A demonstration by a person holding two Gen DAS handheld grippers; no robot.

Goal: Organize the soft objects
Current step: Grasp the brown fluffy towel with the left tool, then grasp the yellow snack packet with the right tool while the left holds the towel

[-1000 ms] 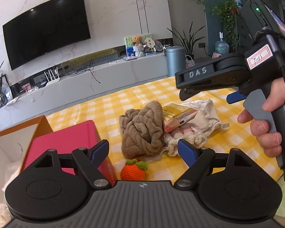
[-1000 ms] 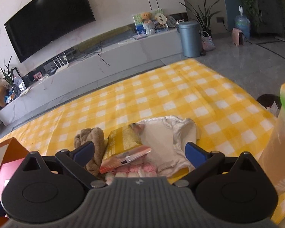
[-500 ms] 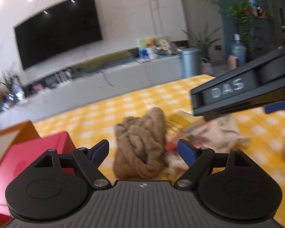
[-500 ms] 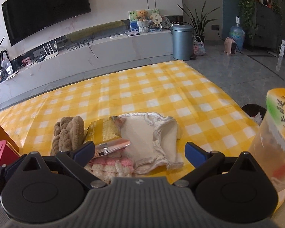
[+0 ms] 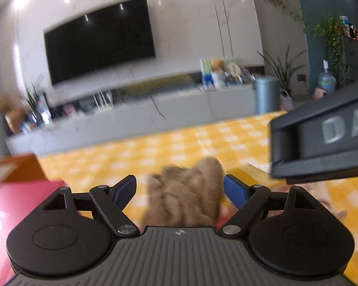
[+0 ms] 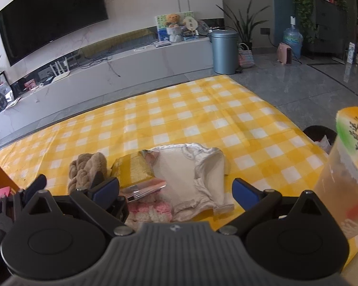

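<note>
A brown fluffy cloth (image 5: 186, 195) lies bunched on the yellow checked tablecloth (image 6: 202, 114). My left gripper (image 5: 179, 186) is open, and its fingers stand on either side of the cloth, close to it. In the right wrist view the brown cloth (image 6: 87, 169) lies beside a yellow snack packet (image 6: 133, 171), a white garment (image 6: 191, 174) and a pink-and-white knitted piece (image 6: 152, 211). Above these hovers my right gripper (image 6: 175, 188), open and holding nothing. The left wrist view is blurred.
A red box (image 5: 19, 202) and an orange box flap (image 5: 23, 169) stand to the left of the cloth. A clear plastic cup with a yellow label (image 6: 346, 174) sits at the table's right edge. The far half of the tablecloth is bare.
My left gripper has moved forward and down until the brown cloth sits between its fingers. The orange knitted toy has dropped out of its view. The right gripper has shifted only slightly.
</note>
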